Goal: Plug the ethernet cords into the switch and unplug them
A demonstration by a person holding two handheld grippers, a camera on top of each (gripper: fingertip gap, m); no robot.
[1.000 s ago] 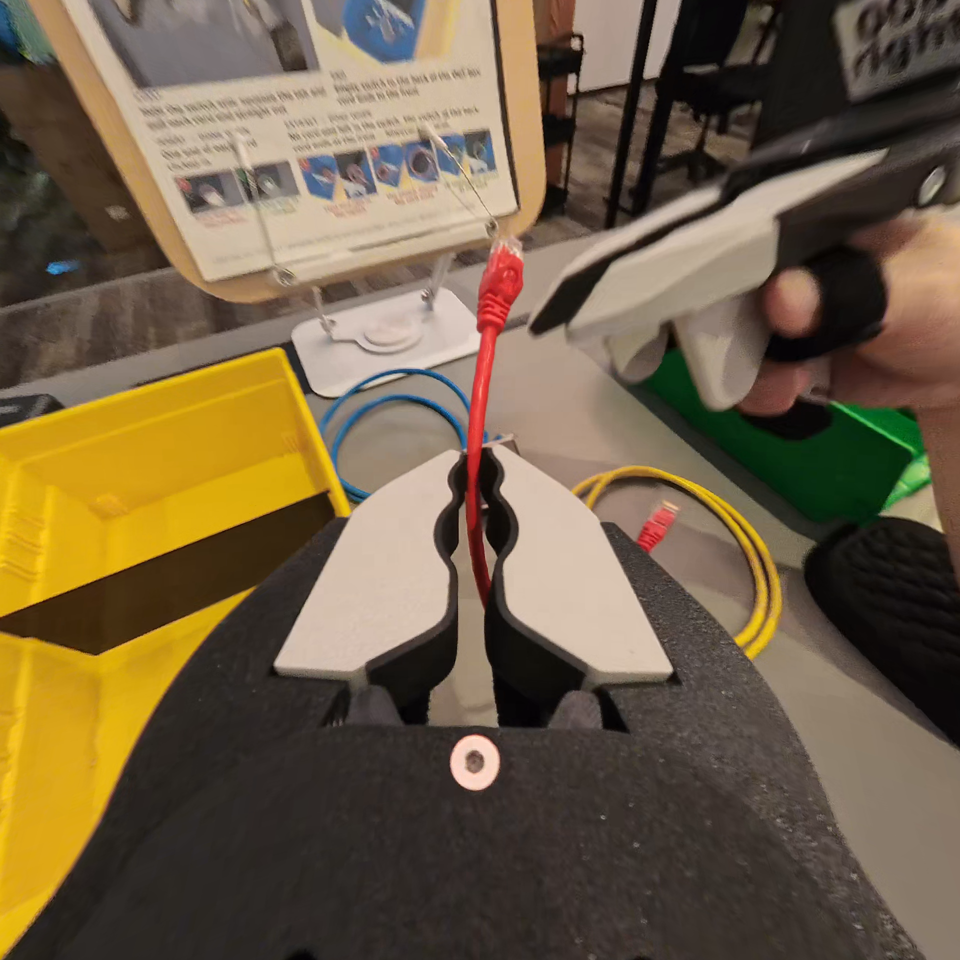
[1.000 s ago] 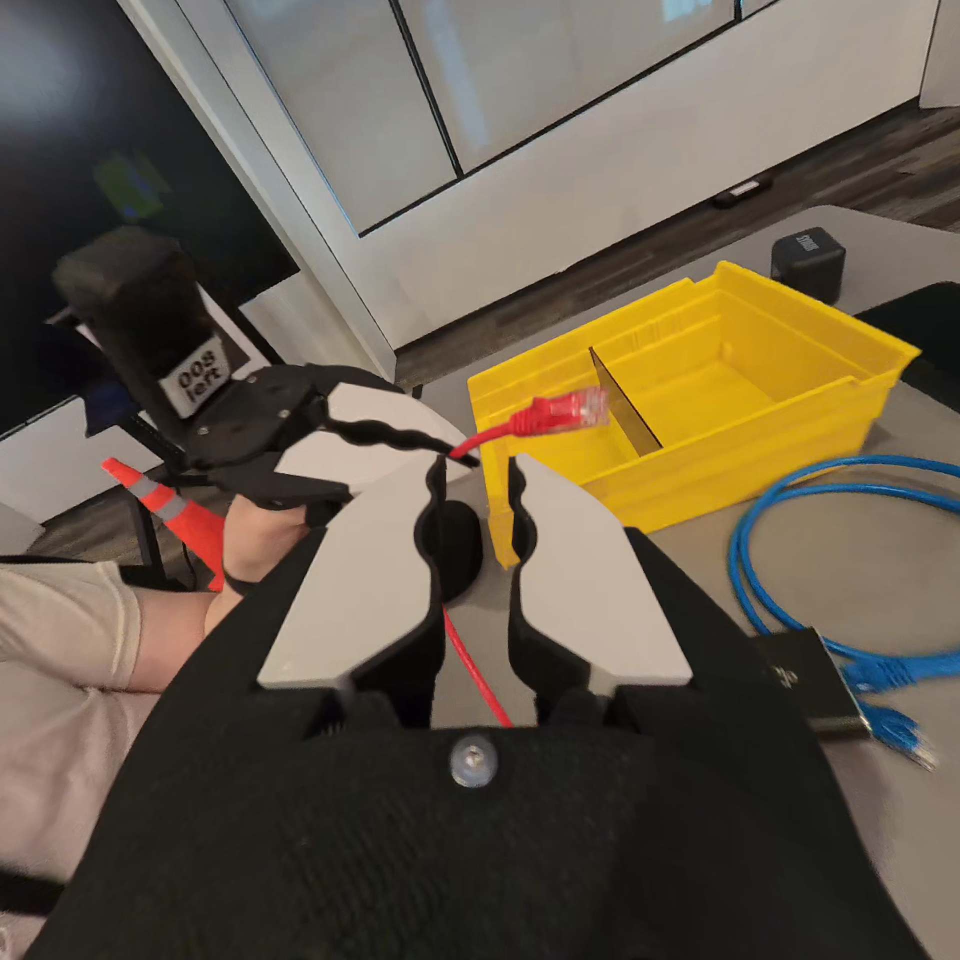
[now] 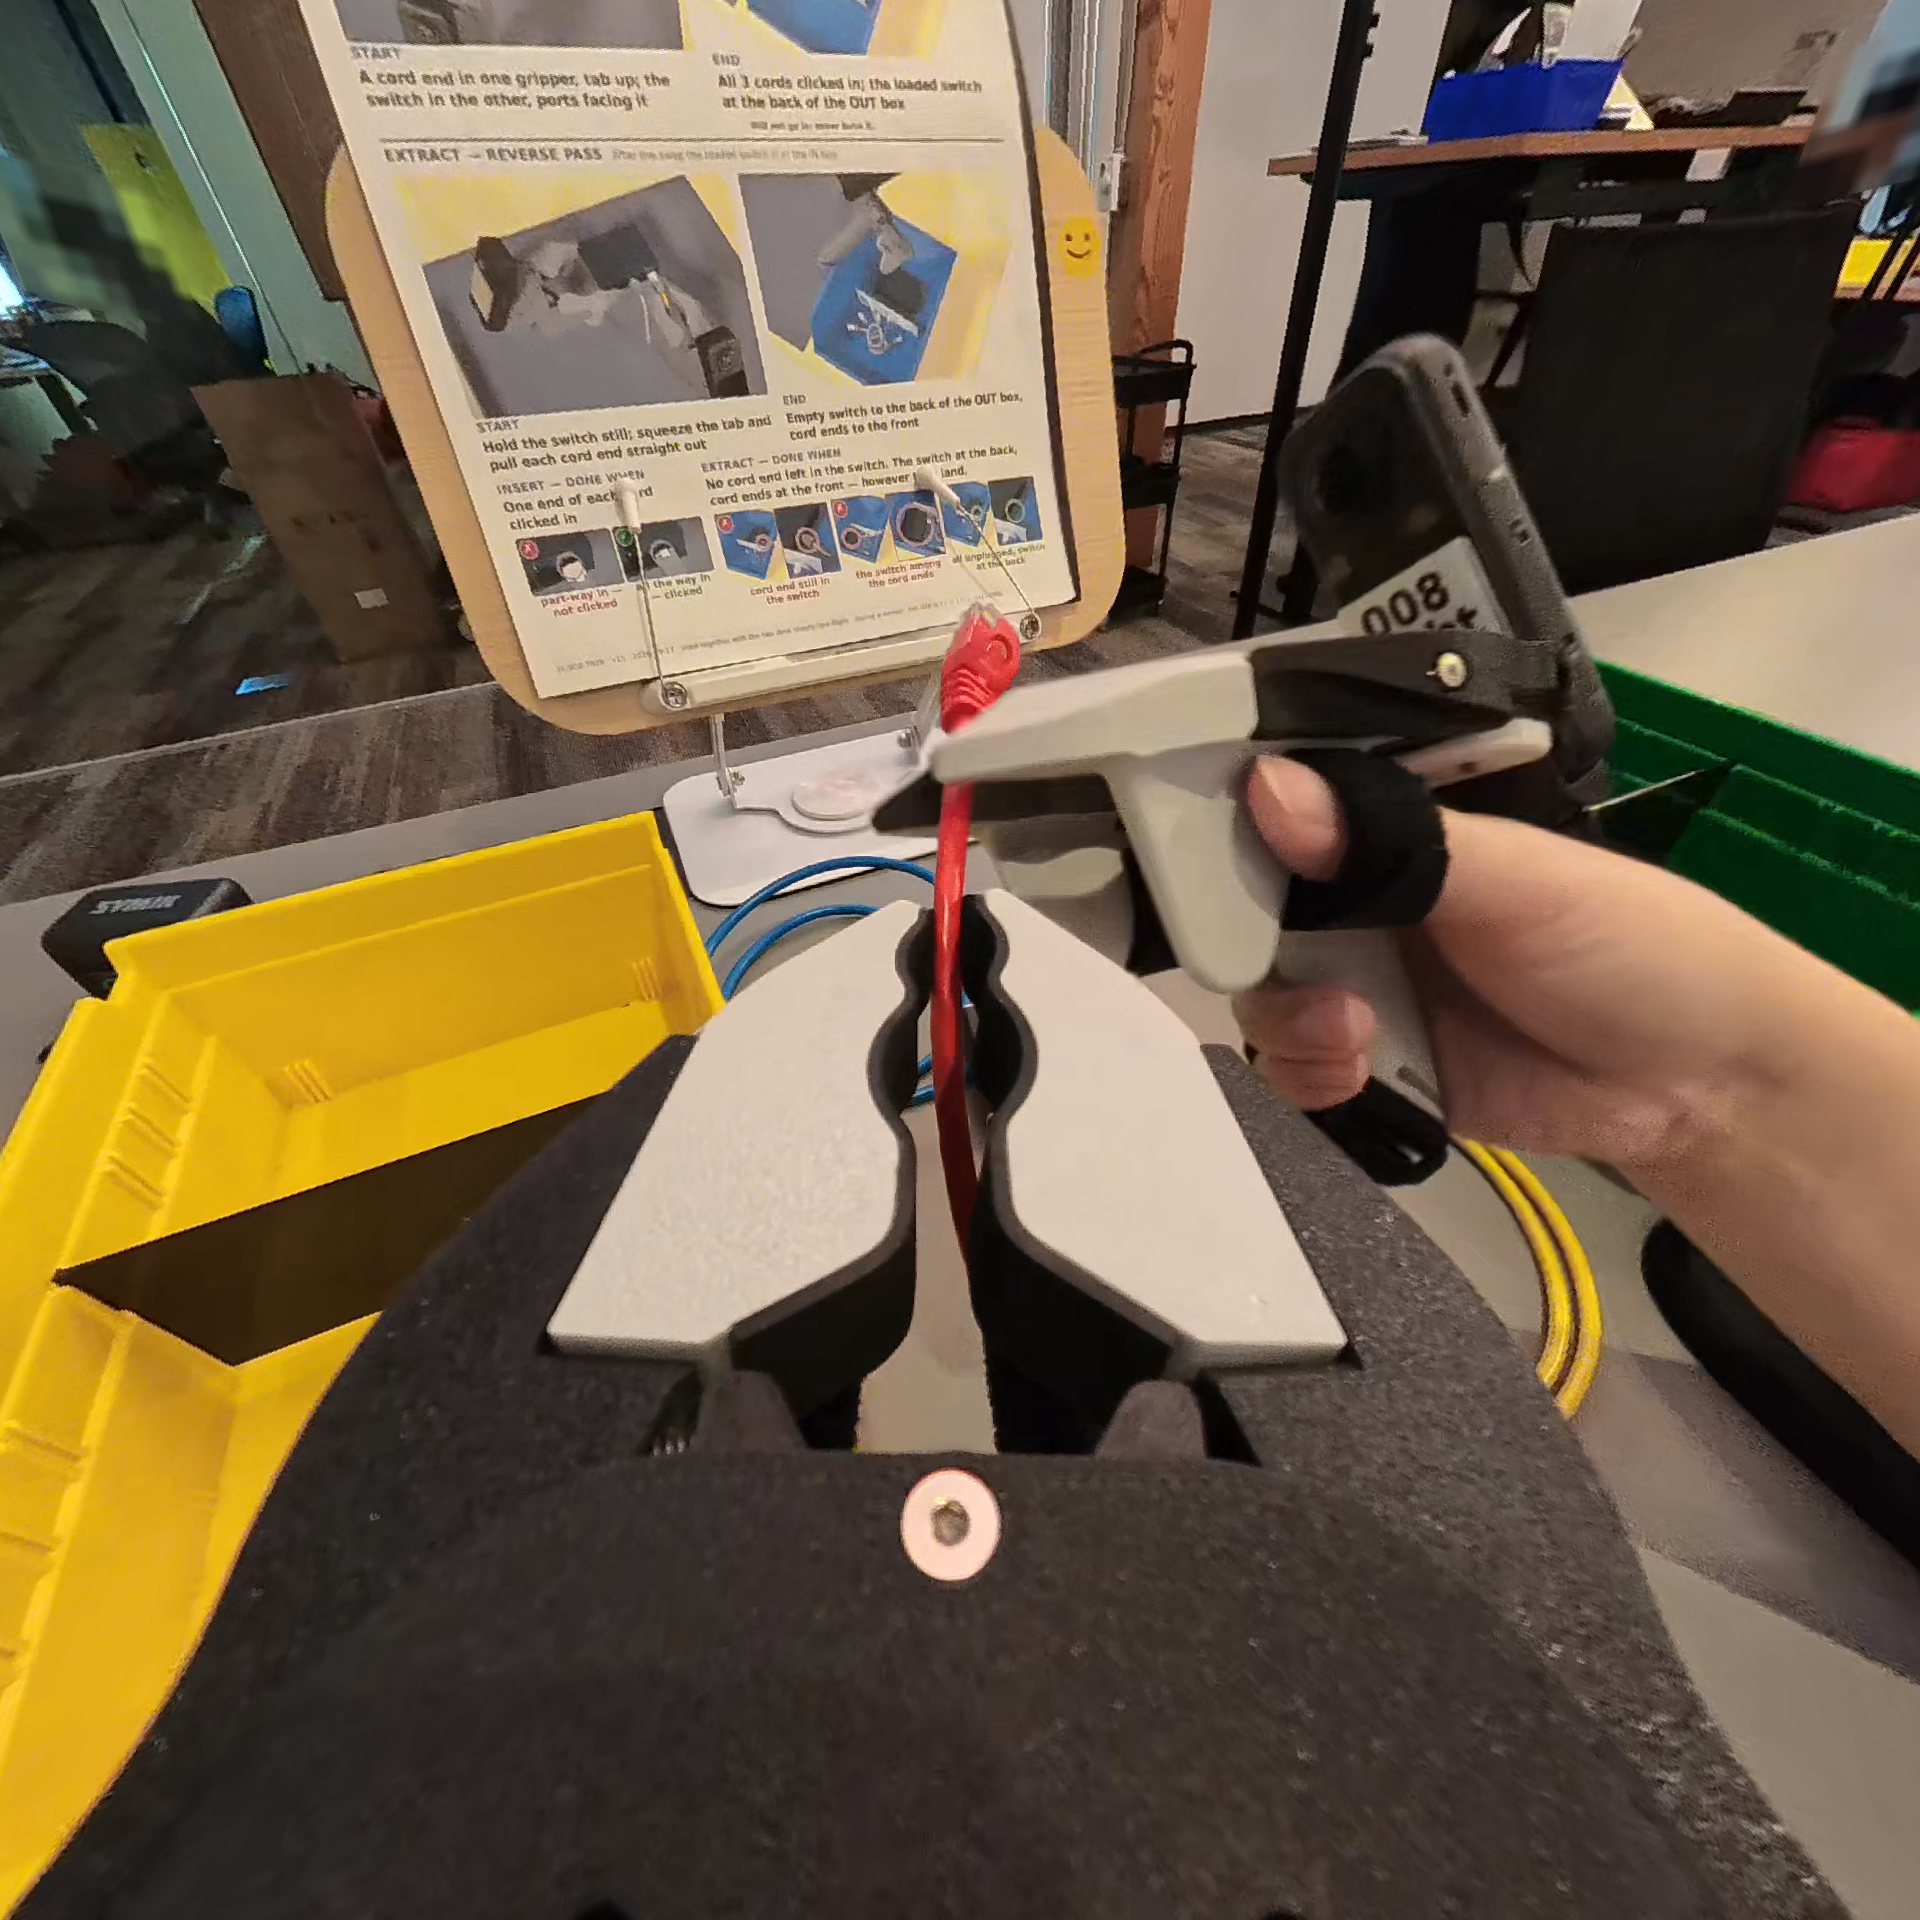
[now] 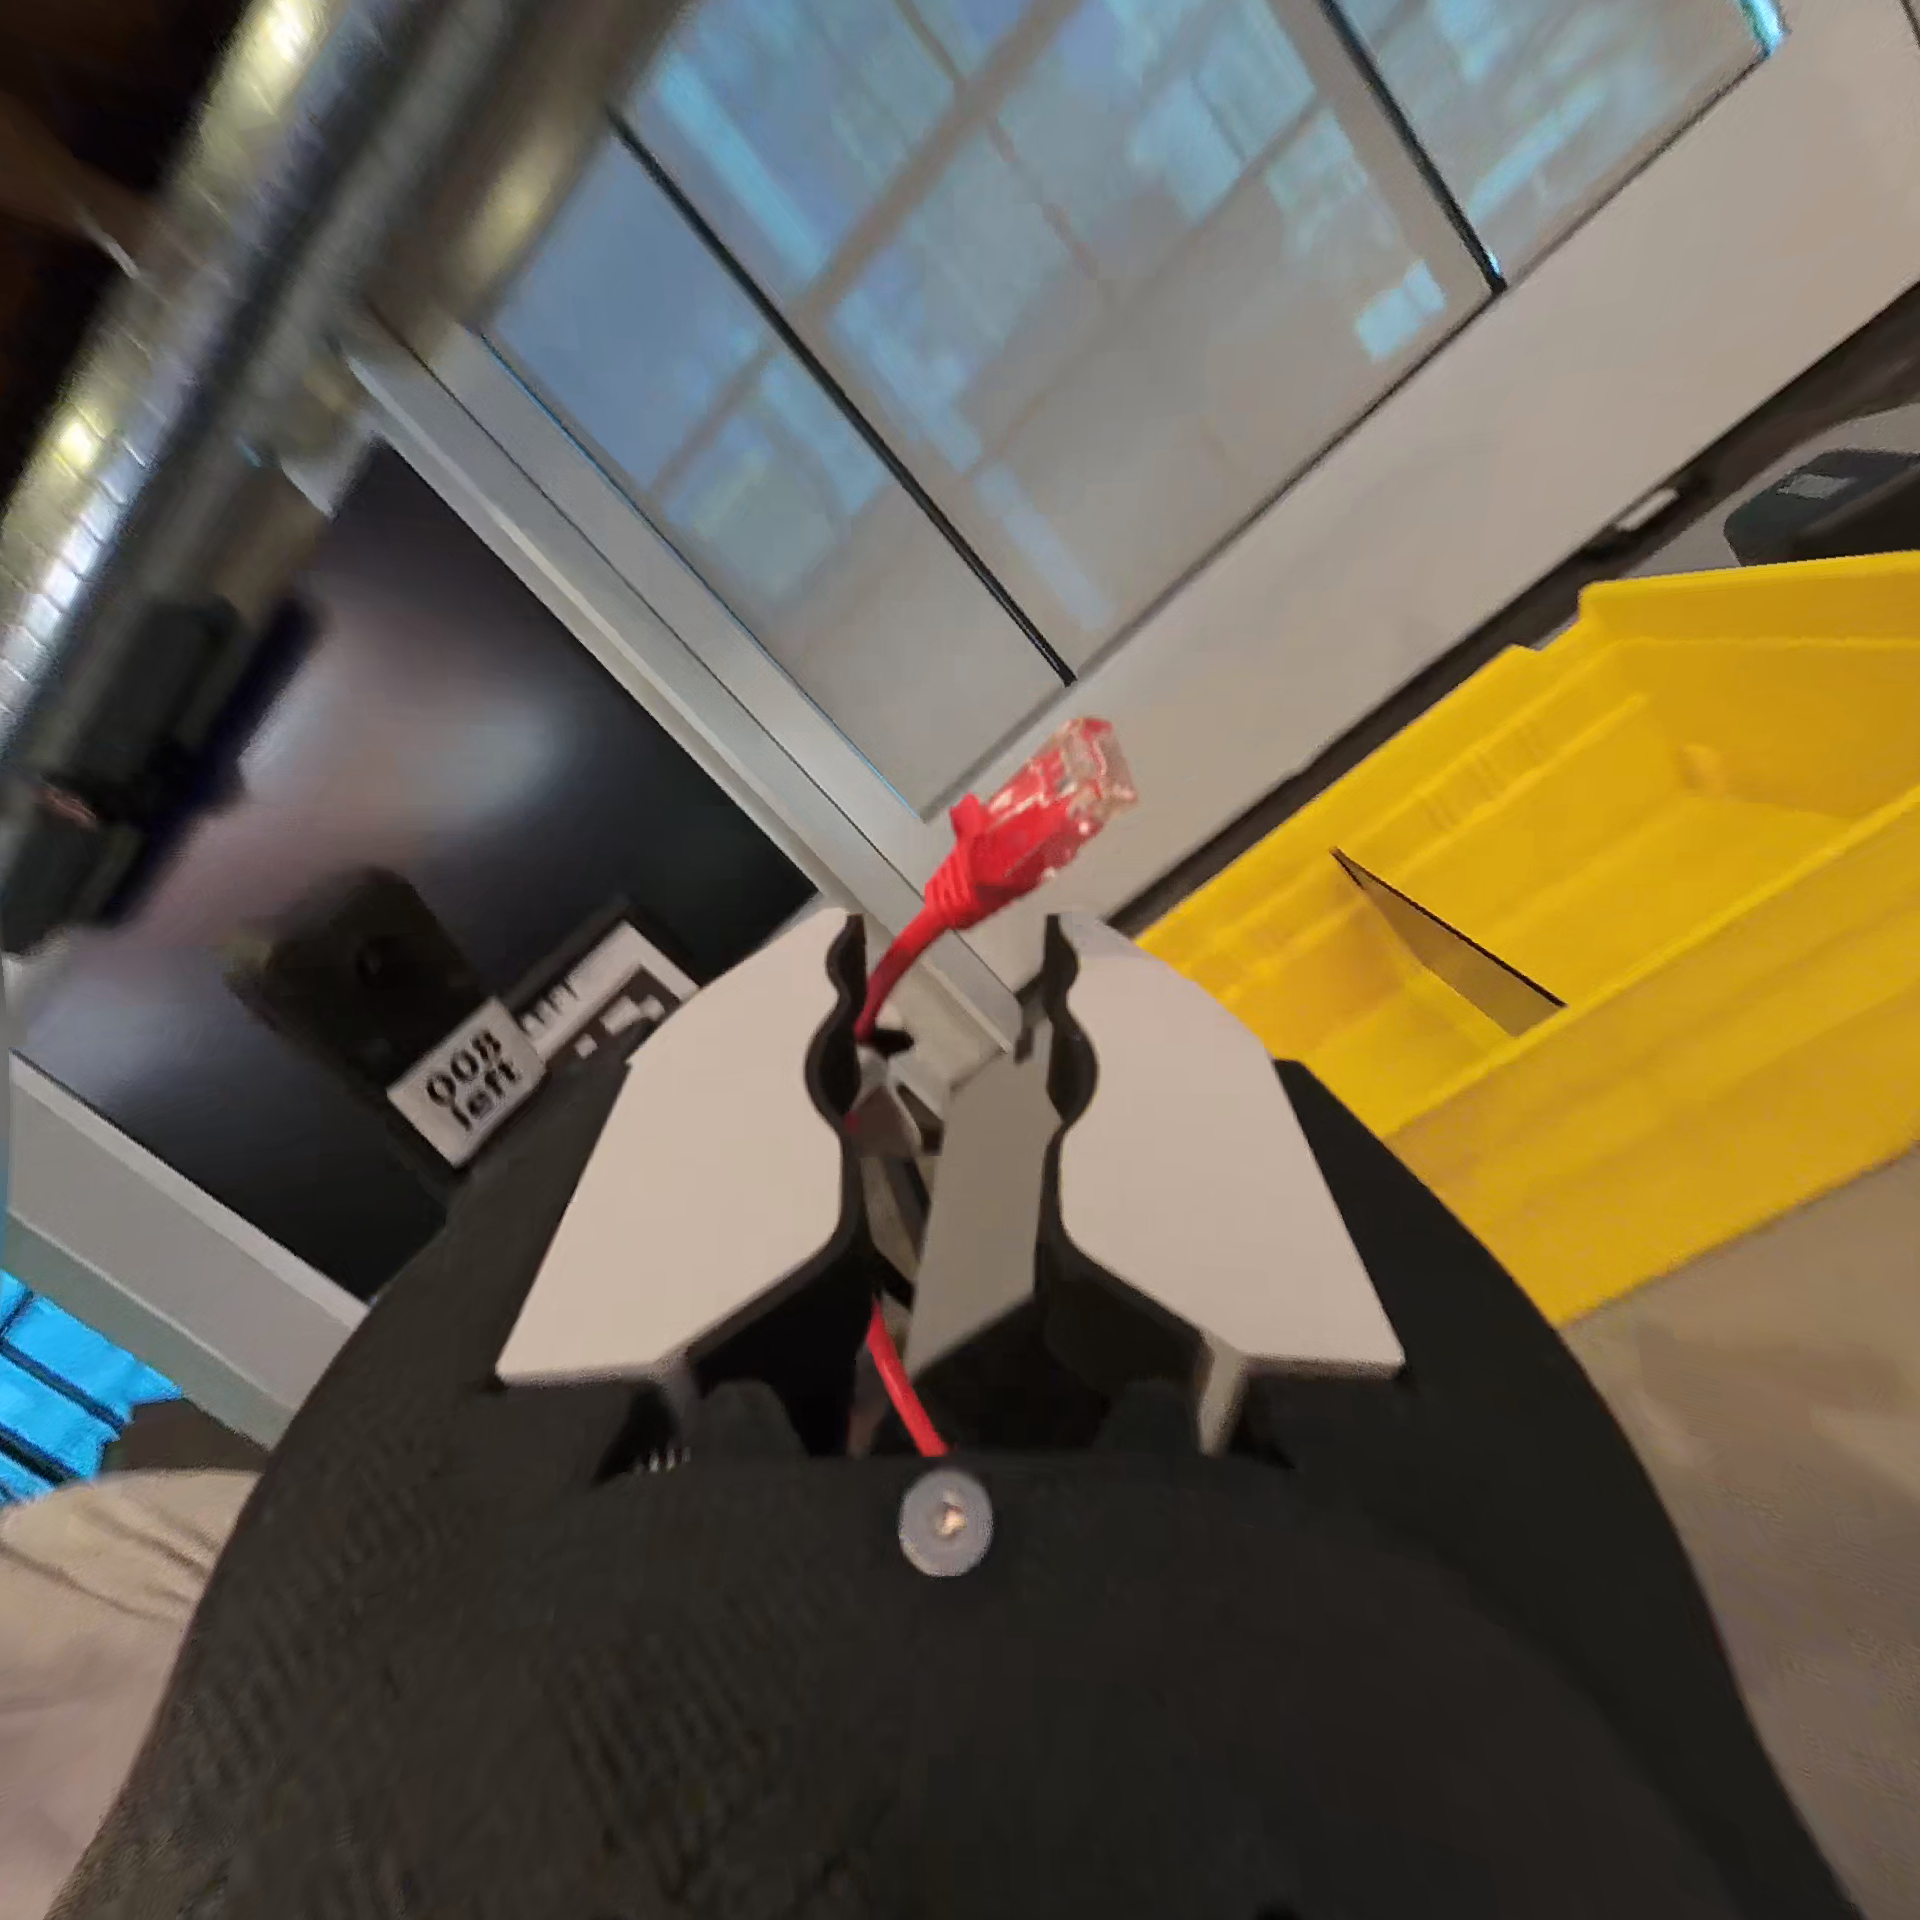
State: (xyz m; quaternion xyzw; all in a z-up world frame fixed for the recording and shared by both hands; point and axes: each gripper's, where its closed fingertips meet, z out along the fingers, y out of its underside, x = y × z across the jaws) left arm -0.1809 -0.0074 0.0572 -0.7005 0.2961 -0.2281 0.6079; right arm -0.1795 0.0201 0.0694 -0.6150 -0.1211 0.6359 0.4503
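Two grippers on one thin red ethernet cord [image 3: 951,1039]. Left gripper [image 3: 951,925] clamps cord; clear-tipped plug [image 4: 1049,810] beyond jaws. Right gripper [image 4: 951,935] spread, cord loose between fingers. Step judged: regrasp near plug. Next: close right, locate switch, unseen.

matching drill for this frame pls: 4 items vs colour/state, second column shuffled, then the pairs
Items:
1. Left gripper
2. Right gripper
3. Divided bin
4. Coiled cable on the table behind the left gripper's fingers

States:
A. blue
B. jaws apart, red cord passing between them
C. closed on the red cord
D. yellow

Pairs: 1-C, 2-B, 3-D, 4-A
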